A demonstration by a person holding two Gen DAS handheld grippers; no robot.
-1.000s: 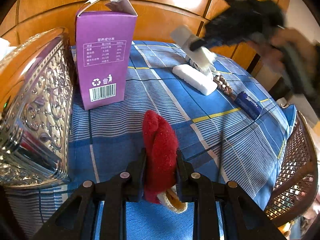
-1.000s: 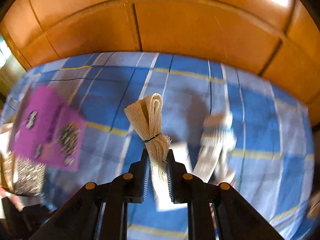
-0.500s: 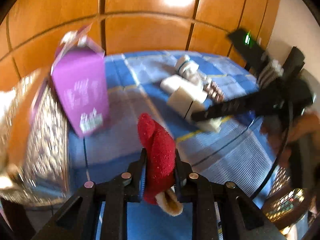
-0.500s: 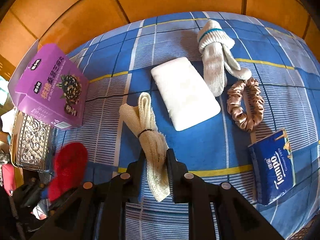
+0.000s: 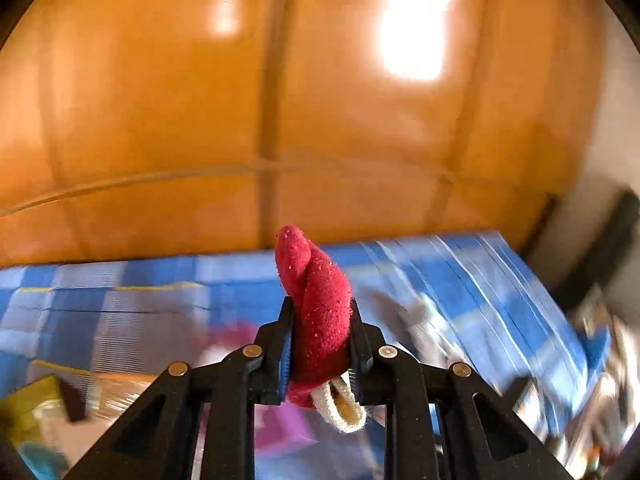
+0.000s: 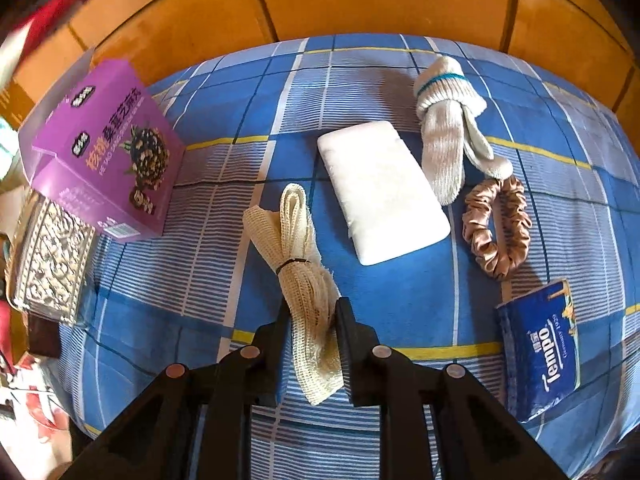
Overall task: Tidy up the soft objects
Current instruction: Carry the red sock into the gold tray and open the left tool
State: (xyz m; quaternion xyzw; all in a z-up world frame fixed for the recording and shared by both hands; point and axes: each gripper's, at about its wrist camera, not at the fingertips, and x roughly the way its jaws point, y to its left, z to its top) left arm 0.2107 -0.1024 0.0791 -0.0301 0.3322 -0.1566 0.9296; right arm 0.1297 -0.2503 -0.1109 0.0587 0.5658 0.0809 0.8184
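Note:
My left gripper is shut on a red fuzzy sock with a cream cuff, held high above the blue plaid cloth; that view is blurred. In the right wrist view the sock shows as a red smear at the top left. My right gripper points down at the cloth with a cream mesh bundle between its pads; its jaws are opening and the bundle lies on the cloth. A white foam pad, a knotted grey-white glove and a tan scrunchie lie to the right.
A purple carton lies at the left beside an embossed silver tin. A blue tissue pack sits at the right front. Orange wood panelling backs the table. Clutter lies past the left edge.
My left gripper has risen fast with the red sock, so its view now faces the wall. My right gripper has lowered the mesh bundle onto the cloth and stopped; the bundle looks less squeezed.

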